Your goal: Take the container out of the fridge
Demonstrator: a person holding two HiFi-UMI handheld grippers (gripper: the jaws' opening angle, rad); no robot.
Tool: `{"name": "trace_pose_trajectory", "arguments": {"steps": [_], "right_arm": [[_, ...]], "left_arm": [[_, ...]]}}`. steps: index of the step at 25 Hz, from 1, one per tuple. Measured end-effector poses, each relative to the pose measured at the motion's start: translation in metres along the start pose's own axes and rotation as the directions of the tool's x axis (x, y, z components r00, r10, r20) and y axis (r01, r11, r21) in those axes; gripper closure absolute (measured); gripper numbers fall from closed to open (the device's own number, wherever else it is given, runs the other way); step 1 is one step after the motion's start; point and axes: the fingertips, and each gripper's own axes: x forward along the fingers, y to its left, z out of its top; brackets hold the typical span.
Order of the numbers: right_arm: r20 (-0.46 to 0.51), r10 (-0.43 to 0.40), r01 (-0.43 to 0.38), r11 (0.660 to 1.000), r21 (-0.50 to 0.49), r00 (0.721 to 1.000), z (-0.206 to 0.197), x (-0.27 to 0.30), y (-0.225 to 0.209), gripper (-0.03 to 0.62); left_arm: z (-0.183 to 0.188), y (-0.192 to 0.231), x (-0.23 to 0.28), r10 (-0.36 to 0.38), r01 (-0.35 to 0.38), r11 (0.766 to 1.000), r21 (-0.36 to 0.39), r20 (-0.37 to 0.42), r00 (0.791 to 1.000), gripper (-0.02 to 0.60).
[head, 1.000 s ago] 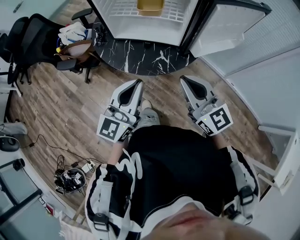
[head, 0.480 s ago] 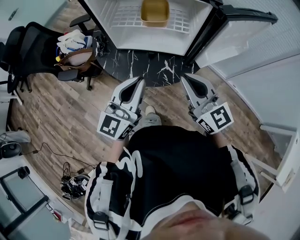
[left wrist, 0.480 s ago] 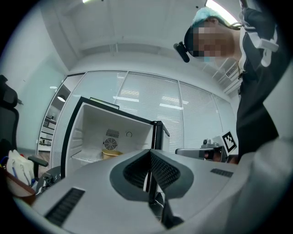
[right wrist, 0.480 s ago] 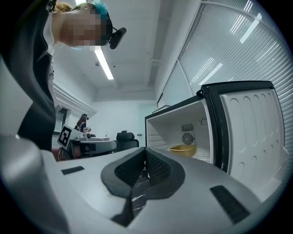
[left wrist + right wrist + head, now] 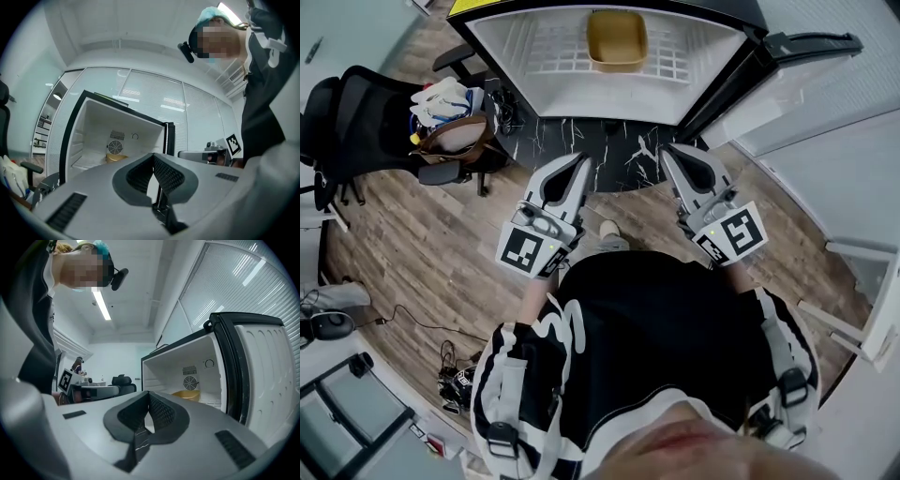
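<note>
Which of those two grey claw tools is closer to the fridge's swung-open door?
The right gripper: the fridge door hangs open on its side, while the left gripper is on the side of the office chair.

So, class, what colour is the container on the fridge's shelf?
The container is a mustard yellow; the head view shows it best.

1. The wood floor [image 5: 412, 234] carries a black marbled slab [image 5: 581, 150], just beside the chair.
2. A black office chair [image 5: 356, 112] stands at the left, with a brown bag [image 5: 455, 136] and pale cloths [image 5: 441, 94] on its seat.
3. Cables [image 5: 455, 380] lie tangled on the floor, near what may be a desk [image 5: 337, 427].
4. Pale panel walls [image 5: 834, 159] stand at the right.
5. Slatted blinds [image 5: 154, 93] cover the glass walls.
6. A strip light [image 5: 101, 304] shines on the white ceiling [image 5: 140, 268].
</note>
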Motion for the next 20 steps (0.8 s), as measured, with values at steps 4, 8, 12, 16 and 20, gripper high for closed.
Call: {"name": "trace_pose_trajectory", "arguments": {"steps": [4, 8, 12, 16, 20], "right_arm": [[0.007, -0.021, 0.021, 1.0, 0.003, 1.0, 0.0, 0.016, -0.007, 0.583], [0.006, -0.05, 0.05, 0.999, 0.0, 0.999, -0.001, 0.027, -0.015, 0.583], [0.012, -0.071, 0.071, 0.997, -0.007, 0.997, 0.002, 0.033, -0.026, 0.583], [0.007, -0.083, 0.083, 0.996, -0.009, 0.996, 0.003, 0.034, -0.038, 0.583], [0.011, -0.071, 0.071, 0.997, -0.023, 0.997, 0.009, 0.036, -0.049, 0.583]], "left_arm": [[-0.003, 0.019, 0.007, -0.016, 0.016, 1.0, 0.005, -0.017, 1.0, 0.574], [0.0, 0.03, 0.017, -0.052, 0.052, 0.999, -0.011, -0.007, 0.999, 0.574], [0.002, 0.037, 0.026, -0.075, 0.075, 0.997, -0.018, -0.004, 0.997, 0.574], [-0.002, 0.041, 0.033, -0.069, 0.069, 0.997, -0.021, -0.007, 0.998, 0.574], [0.003, 0.044, 0.041, -0.055, 0.055, 0.998, -0.015, 0.005, 0.998, 0.574]]}}
